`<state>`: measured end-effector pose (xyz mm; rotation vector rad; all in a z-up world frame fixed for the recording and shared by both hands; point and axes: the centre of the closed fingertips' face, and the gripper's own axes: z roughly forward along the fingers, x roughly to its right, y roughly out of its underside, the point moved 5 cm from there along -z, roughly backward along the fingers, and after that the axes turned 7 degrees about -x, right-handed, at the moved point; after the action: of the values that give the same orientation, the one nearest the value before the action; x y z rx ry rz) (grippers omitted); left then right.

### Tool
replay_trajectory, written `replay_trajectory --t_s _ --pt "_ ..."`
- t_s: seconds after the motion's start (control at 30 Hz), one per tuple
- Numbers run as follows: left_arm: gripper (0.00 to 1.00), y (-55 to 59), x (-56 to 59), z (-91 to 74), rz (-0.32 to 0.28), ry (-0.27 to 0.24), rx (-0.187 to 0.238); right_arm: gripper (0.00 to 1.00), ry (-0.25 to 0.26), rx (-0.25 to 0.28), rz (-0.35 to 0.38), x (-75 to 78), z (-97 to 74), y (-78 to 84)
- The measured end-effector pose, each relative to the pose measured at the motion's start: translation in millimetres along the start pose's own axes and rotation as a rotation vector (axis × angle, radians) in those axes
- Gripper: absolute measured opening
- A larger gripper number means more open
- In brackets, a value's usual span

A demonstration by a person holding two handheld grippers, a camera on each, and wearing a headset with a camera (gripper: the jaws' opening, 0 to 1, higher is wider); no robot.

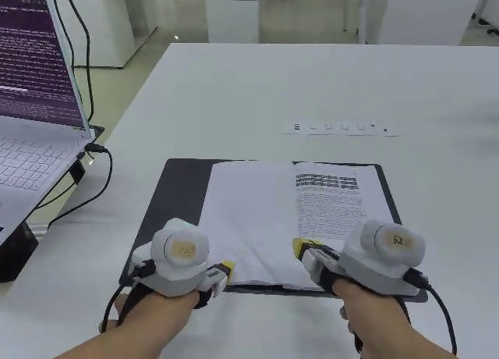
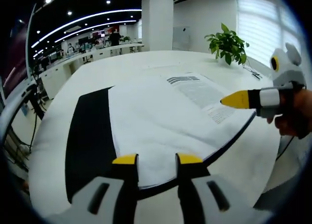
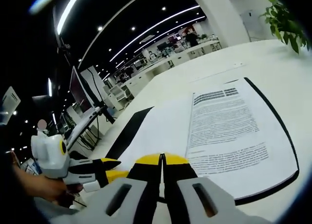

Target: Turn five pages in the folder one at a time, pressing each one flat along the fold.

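Both level, left tool [image 2: 157, 159] parted, right [image 3: 162, 158] pinched

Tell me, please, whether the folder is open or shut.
Open. The folder lies flat, its black cover showing left of spread white pages, with a printed page facing up.

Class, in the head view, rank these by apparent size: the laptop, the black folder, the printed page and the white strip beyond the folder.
1. black folder
2. laptop, though the frame edge crops it
3. printed page
4. white strip
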<state>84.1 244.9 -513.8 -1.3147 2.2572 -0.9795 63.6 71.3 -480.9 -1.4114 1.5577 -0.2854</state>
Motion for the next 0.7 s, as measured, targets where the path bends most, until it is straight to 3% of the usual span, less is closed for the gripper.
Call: replay_trajectory --t_s 0.13,0.2,0.3,0.7 --pt "0.28 10.9 -0.6 7.2 -0.008 -0.016 -0.026 0.0 0.007 0.009 -0.011 9.7 2.1 -0.1" --pt "0.28 13.3 -0.6 5.5 0.017 -0.036 0.02 0.0 0.01 0.008 -0.02 13.2 4.0 0.6" --pt "0.27 16.1 -0.6 4.3 -0.015 -0.043 0.057 0.0 0.012 0.0 -0.03 17.6 10.6 1.3" --pt "0.27 17.0 -0.5 4.2 -0.023 -0.049 0.092 0.0 -0.009 -0.007 -0.038 22.5 42.6 -6.9"
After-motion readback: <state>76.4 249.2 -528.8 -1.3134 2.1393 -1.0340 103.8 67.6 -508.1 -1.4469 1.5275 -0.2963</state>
